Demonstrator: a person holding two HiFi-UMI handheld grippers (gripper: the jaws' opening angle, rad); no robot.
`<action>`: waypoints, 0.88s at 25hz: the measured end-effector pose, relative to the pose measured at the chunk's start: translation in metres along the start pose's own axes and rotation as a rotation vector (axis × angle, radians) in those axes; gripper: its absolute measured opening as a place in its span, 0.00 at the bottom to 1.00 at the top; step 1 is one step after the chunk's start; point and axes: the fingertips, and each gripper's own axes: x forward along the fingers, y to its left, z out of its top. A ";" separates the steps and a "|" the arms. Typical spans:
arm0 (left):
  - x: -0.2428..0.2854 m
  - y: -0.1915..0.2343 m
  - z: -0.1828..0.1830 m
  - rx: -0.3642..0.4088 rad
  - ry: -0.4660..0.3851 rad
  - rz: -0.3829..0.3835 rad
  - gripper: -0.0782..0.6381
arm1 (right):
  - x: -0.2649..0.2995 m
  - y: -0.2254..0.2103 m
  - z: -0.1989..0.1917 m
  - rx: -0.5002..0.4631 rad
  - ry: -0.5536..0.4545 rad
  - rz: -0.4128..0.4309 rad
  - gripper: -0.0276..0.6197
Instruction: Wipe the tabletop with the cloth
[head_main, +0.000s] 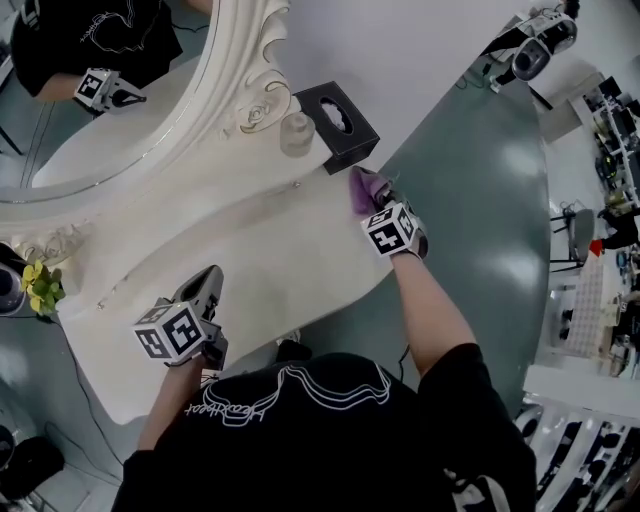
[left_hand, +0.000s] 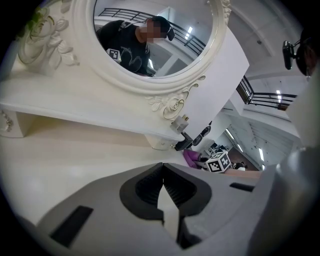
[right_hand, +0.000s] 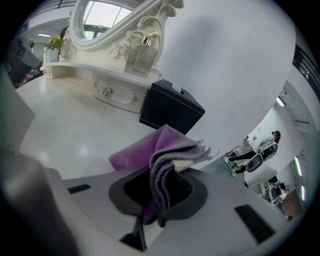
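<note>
While the right gripper clamps the folded purple-and-grey fabric cloth between its jaws, the cloth's free edges fan out ahead of the jaw tips, low over the glossy white vanity tabletop; contact with the surface cannot be confirmed. Directly ahead of this gripper, just beyond the cloth, stands a black square tissue box. A clear glass perfume bottle sits further ahead, to the left. The left gripper hovers low over the same tabletop, jaws closed together on nothing; the cloth lies well ahead, to its right.
</note>
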 end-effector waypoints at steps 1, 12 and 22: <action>-0.003 0.003 -0.001 0.000 0.000 0.007 0.12 | 0.001 -0.003 -0.002 0.006 0.006 -0.005 0.12; -0.050 0.034 -0.017 -0.045 -0.025 0.087 0.12 | -0.002 -0.026 -0.014 0.140 0.028 -0.029 0.13; -0.108 0.050 -0.018 -0.081 -0.137 0.146 0.12 | -0.057 0.005 0.016 0.228 -0.151 -0.021 0.12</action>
